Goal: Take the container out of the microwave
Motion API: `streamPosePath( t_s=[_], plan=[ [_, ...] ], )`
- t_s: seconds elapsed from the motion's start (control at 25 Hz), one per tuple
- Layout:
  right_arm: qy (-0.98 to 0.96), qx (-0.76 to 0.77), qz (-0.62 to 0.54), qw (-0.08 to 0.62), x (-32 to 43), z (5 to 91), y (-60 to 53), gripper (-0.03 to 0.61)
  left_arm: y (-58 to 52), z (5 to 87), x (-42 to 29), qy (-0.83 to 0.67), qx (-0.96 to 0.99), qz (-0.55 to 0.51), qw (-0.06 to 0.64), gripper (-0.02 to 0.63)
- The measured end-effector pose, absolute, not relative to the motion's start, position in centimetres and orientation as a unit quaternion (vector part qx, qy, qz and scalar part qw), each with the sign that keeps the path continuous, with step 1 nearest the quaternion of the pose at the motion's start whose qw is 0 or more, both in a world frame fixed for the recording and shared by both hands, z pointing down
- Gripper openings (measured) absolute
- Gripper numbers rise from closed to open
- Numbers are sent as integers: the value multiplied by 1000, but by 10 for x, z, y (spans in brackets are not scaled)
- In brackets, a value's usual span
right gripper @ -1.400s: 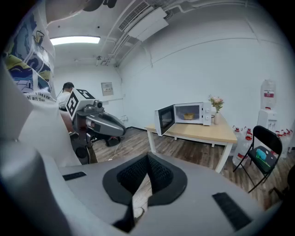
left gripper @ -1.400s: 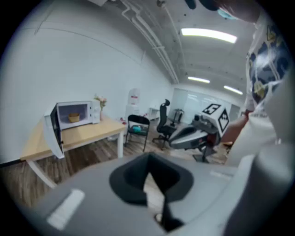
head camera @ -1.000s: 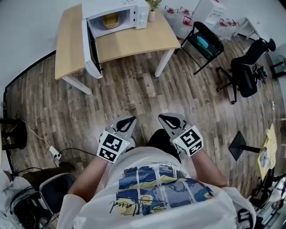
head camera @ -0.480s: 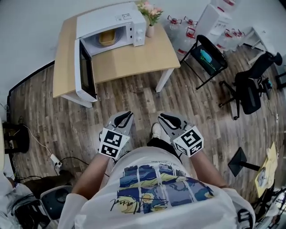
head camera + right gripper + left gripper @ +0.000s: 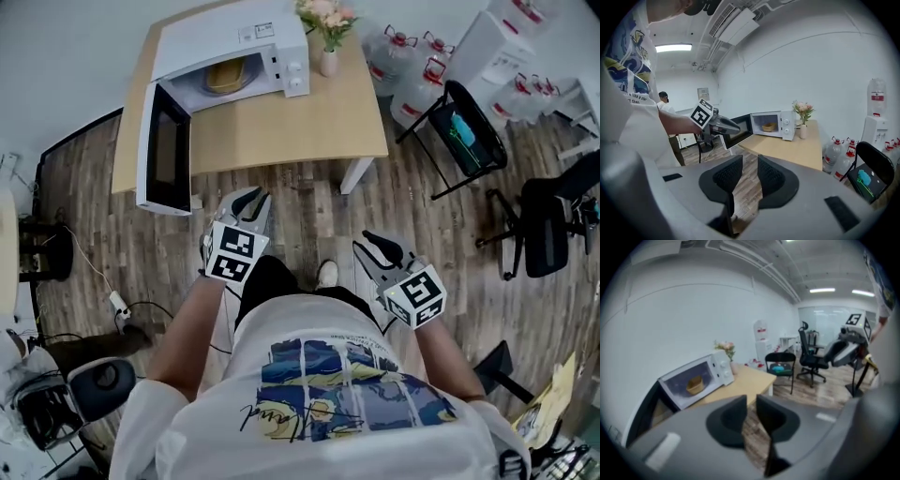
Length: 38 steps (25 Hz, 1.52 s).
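Note:
The white microwave [image 5: 230, 52] stands on the wooden table [image 5: 291, 117] with its door [image 5: 161, 150] swung open to the left. A yellow container [image 5: 228, 77] sits inside it; it also shows in the left gripper view [image 5: 695, 385] and the right gripper view [image 5: 768, 127]. My left gripper [image 5: 249, 200] is raised in front of the table's near edge, just right of the door, jaws shut and empty. My right gripper [image 5: 377, 246] hangs lower and further back over the floor, also shut and empty. Both are well short of the container.
A vase of flowers [image 5: 328, 52] stands right of the microwave. Water bottles [image 5: 405, 66], a black folding chair [image 5: 469, 131] and an office chair [image 5: 553, 220] are to the right. A power strip with cables [image 5: 117, 305] lies on the floor at left.
The person has stepped closer to the table. The left gripper has risen forward towards the open door; the right gripper has dropped slightly back to the right.

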State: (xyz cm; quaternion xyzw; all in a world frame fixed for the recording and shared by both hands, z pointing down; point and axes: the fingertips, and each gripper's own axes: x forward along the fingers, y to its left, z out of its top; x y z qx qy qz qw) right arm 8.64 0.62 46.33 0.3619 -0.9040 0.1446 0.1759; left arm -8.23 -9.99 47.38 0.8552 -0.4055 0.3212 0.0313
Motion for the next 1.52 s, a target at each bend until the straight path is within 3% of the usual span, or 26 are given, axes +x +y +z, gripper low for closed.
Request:
streamPosePath(
  t_s=[0.48, 0.84, 1.52],
  plan=[
    [-868, 434, 184, 155, 137, 467, -61, 91, -282, 512, -130, -431, 795, 426, -35, 80],
    [-846, 465, 212, 154, 128, 472, -130, 87, -403, 540, -176, -418, 762, 491, -61, 80],
    [-826, 482, 243, 163, 87, 482, -197, 81, -486, 604, -216, -315, 714, 608, -147, 80]
  ],
)
